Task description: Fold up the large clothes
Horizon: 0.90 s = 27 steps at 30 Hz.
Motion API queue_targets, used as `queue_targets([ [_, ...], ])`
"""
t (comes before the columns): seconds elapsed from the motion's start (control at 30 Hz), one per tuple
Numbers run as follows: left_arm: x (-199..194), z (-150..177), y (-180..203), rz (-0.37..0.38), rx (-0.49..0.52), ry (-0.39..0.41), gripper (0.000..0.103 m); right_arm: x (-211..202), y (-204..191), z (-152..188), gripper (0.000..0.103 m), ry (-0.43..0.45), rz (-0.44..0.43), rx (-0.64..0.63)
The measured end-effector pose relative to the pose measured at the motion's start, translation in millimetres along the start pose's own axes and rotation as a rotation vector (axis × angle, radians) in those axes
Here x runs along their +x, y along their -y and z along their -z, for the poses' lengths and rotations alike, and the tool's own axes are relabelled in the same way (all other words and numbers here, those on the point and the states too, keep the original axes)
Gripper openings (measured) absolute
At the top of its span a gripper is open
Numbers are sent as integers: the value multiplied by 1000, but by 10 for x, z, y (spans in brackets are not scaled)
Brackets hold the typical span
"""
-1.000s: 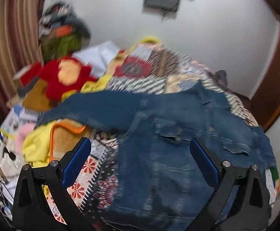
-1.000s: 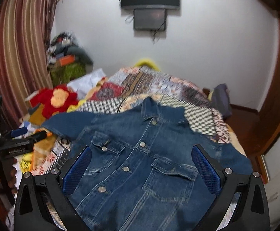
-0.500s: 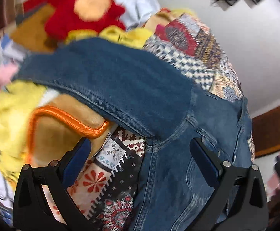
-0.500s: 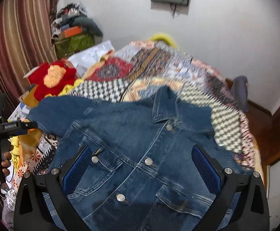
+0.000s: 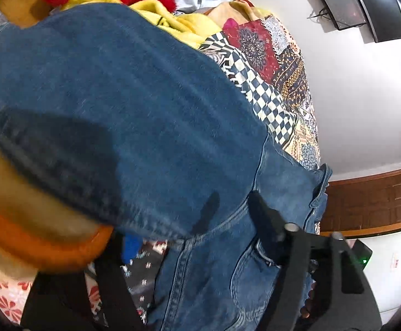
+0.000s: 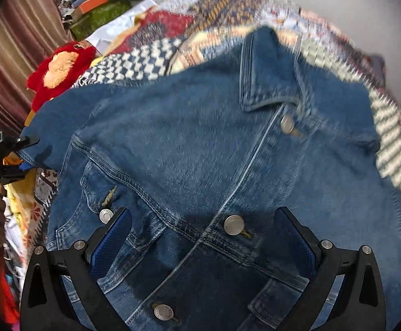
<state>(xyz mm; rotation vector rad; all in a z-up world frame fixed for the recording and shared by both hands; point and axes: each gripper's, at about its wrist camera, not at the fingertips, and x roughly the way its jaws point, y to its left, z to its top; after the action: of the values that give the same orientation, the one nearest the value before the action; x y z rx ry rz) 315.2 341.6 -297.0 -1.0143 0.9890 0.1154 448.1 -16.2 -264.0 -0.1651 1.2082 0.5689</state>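
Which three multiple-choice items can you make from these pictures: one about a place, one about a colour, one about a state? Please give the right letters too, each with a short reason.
1. In the right wrist view, where is the red plush toy?
A. Beyond the sleeve of the denim jacket, at the upper left
B. On the collar
C. Inside the chest pocket

2. What colour are the pads of the right claw?
A. Red
B. Green
C. Blue

3. In what state is the right claw?
A. Shut on the collar
B. Open over the jacket front
C. Shut on a button

Answers:
1 A: the toy lies past the sleeve, clear of the collar and pocket.
2 C: both inner faces show blue.
3 B: its fingers stand wide apart with nothing pinched between them.
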Motion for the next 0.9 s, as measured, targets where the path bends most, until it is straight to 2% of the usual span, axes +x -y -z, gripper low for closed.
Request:
queue_targets([
  [0.07,1,-56,62,-58,36,28,54,93,69,1,103,-42,-62,49],
  [0.13,2,-104,184,-156,109,75,47,117,99,12,103,-46,-80,68],
  [0.2,-3,-112,369,-315,224,148,39,110,103,12,102,-46,-87,57],
  [0.23,-4,-101,453,-380,274,181,39,101,98,12,102,-47,-87,50],
  [0.33,-26,-66,611,-502,352,260,34,88,84,25,96,-58,-75,25],
  [0.37,-42,-61,650,-521,360,279,26,85,77,40,95,-65,-68,14],
  [0.4,-61,-56,677,-529,364,292,19,76,90,51,94,-69,-63,7],
  [0.57,-234,45,951,-525,437,366,16,-45,142,139,91,-68,-60,9],
  [0.7,-311,298,1423,-493,602,418,12,-297,215,176,91,-28,-57,15],
  [0.8,-232,516,1734,-443,702,393,12,-525,235,194,91,16,-31,4],
  [0.9,-52,657,1880,-402,727,317,12,-774,278,227,91,58,-29,9],
])
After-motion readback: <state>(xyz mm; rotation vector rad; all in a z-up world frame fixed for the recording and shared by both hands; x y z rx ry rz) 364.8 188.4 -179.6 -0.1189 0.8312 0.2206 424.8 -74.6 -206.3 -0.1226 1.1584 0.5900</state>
